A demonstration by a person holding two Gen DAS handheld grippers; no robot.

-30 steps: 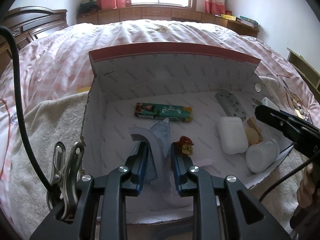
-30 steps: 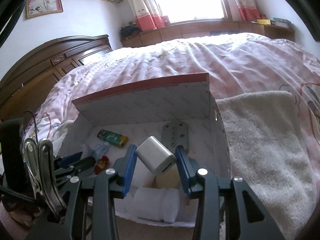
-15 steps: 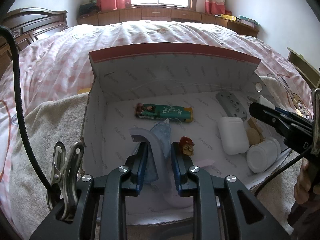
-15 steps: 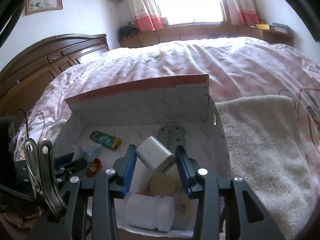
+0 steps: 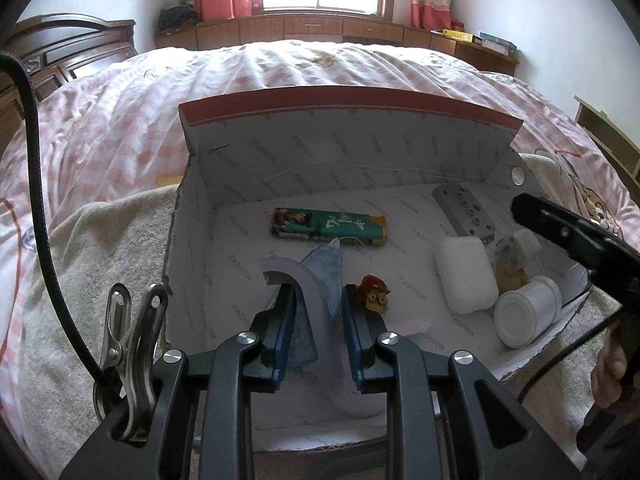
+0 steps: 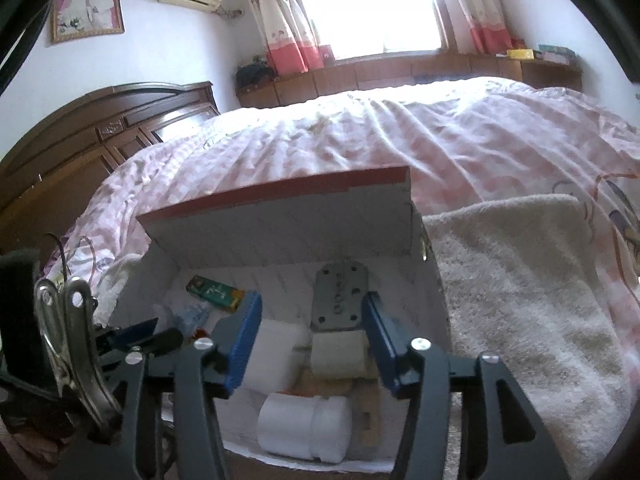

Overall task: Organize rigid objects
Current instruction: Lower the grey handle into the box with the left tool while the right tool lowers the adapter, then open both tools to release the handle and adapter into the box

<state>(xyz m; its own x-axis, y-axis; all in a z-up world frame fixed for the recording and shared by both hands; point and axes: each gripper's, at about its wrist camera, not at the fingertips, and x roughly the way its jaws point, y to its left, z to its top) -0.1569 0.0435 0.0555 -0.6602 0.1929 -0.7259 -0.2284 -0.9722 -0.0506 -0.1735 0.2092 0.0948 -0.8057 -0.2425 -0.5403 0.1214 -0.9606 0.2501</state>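
The white charger cube (image 6: 339, 356) now lies in the cardboard box (image 5: 352, 148) on the bed, against the grey metal plate (image 6: 340, 296). The right gripper (image 6: 312, 344) has just been opening; its jaws stand spread, pads clear of the cube. It looks light, stiff and smooth: pinch its 2 flat faces. The left gripper (image 5: 318, 330) stands narrow around a curved grey plastic piece (image 5: 298, 280), probably light and slippery.
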